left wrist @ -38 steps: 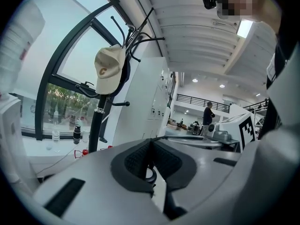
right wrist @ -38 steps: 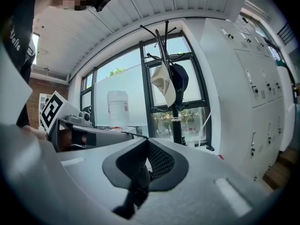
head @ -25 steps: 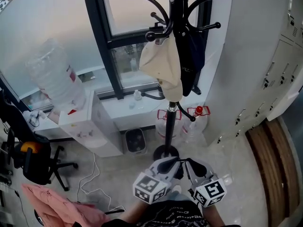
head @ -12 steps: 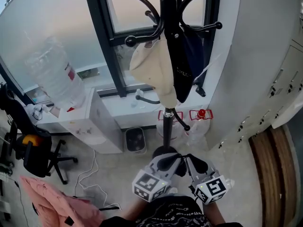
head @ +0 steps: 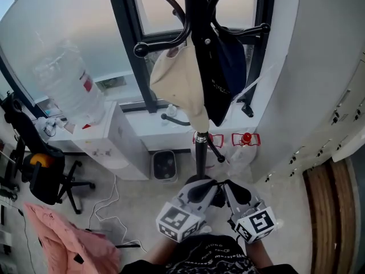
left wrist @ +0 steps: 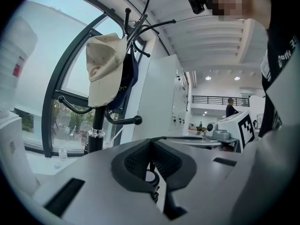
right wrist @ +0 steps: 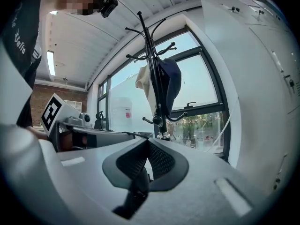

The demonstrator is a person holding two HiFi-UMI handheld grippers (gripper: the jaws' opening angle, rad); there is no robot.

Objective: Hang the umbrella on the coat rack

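- Cream cap (head: 177,87) hangs at ten o'clock of the rack (head: 197,50), with a dark blue item (head: 228,73) at two o'clock. I cannot tell whether that item is the umbrella, and no other umbrella shows.
- Left gripper (head: 201,189) and right gripper (head: 236,192) sit side by side at six o'clock of the rack, both clenched on nothing.
- If the umbrella lies elsewhere, clenched jaws would shove it rather than grasp it, so they must part first.
- The hooks near the cap look crowded, and a strap worked in there could knock the cap off.
- A push on the rack could rock it.
- The cable (head: 111,210) on the floor, at nine o'clock of the grippers, could catch a foot.
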